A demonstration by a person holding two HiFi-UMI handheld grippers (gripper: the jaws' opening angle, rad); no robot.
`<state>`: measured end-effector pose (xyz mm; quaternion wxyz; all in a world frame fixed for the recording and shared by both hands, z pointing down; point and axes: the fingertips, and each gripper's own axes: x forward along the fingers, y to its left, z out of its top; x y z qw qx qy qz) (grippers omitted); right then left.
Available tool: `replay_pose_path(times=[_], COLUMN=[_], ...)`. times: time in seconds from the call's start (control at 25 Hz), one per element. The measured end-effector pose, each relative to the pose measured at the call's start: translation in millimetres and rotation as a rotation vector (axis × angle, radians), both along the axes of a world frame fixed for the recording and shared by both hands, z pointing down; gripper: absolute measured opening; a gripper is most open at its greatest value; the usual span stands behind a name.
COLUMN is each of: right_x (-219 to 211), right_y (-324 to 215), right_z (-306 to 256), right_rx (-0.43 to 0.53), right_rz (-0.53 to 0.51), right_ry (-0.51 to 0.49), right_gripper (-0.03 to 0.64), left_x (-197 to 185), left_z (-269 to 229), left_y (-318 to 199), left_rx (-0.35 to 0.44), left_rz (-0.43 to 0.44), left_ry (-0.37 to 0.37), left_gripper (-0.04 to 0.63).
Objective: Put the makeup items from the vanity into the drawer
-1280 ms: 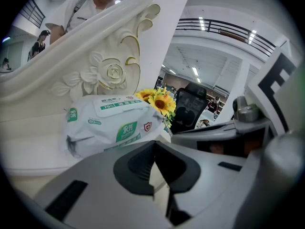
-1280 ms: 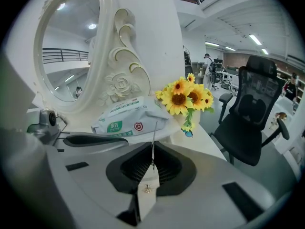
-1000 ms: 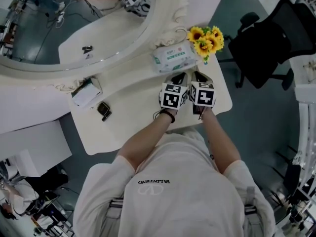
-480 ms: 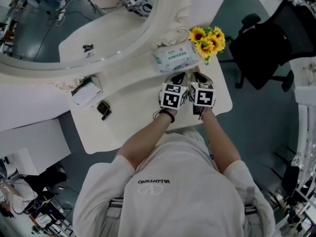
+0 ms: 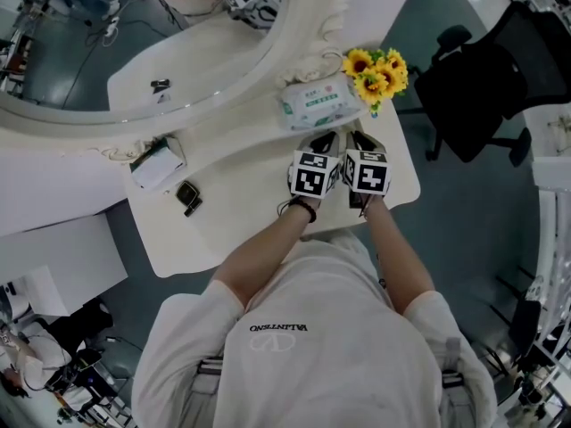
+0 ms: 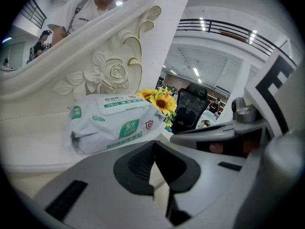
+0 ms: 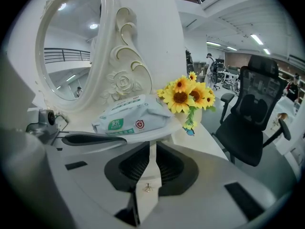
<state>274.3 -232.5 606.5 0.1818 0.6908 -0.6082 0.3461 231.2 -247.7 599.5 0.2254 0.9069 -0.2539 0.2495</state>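
Just ahead of both claws lies the pack of wet wipes, and a little ahead and to the right of the right claw stand the sunflowers. The left claw is closed and empty; its tips meet. The right claw has just been opening, and its jaws are only a narrow slit apart, with nothing between them. Both claws hover side by side, nearly touching, over the right part of the vanity top.

The makeup items seem to be elsewhere: a small dark case and a white box lie well apart from the claws, far to the left of the left claw. The drawer is in no view, so I cannot say if it is open.

I judge three risks from here. A move forward could push the wipes or tip the sunflowers, because both stand so near the tips. A reach to the left by the right claw could strike the left claw, since they are so close together. The dark case looks flat and low, so jaws opened too little may slide over it or push it away.
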Motion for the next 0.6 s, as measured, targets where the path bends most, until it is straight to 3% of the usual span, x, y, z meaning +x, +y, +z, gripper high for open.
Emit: replay_pose_path(times=[0.32,0.6], right_x=[3,5], right_y=[5,13], right_z=[-7,-30], right_rx=[0.029,0.103], right_rz=[0.038,0.090], right_ry=[0.003,-0.028], right_gripper=[0.009,0.009], left_x=[-8,-57], left_z=[-7,-29], left_y=[2,5], left_rx=[0.005,0.051], left_rz=[-0.010,-0.043], left_ry=[0.019,0.044], left_gripper=[0.002,0.002])
